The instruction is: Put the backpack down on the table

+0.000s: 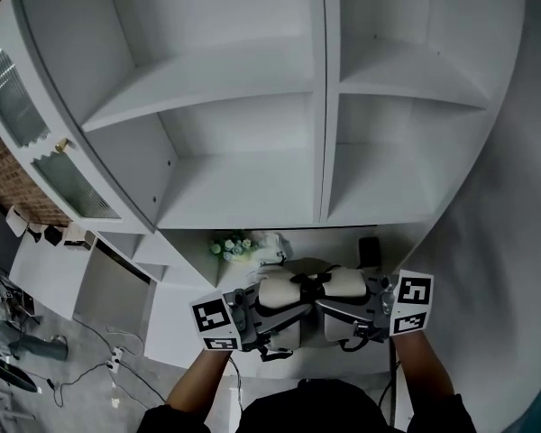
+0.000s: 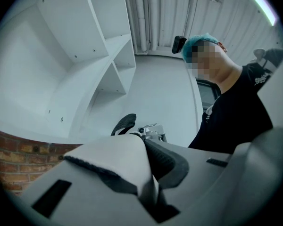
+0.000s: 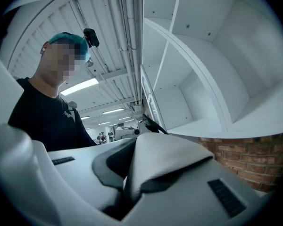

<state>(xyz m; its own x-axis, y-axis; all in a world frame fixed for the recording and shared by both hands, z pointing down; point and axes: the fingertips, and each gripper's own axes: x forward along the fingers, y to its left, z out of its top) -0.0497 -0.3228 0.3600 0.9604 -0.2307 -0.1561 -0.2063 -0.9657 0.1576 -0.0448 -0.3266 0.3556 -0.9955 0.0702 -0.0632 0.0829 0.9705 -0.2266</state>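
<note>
In the head view both grippers are held low in front of me with the white backpack (image 1: 299,307) hanging between them. My left gripper (image 1: 252,321) faces right and my right gripper (image 1: 368,312) faces left. In the left gripper view, the left gripper (image 2: 151,175) is shut on a white shoulder strap (image 2: 115,157) with a dark mesh underside. My right gripper (image 3: 127,175) is likewise shut on the other white strap (image 3: 167,157). Most of the bag's body is hidden below the straps and grippers.
A tall white shelf unit (image 1: 325,106) with bare compartments stands straight ahead. On the white surface (image 1: 320,240) at its foot lie a small green plant (image 1: 232,246) and a dark object (image 1: 368,249). Cables trail over the floor (image 1: 90,368) at left. Brick wall (image 3: 254,166) shows low.
</note>
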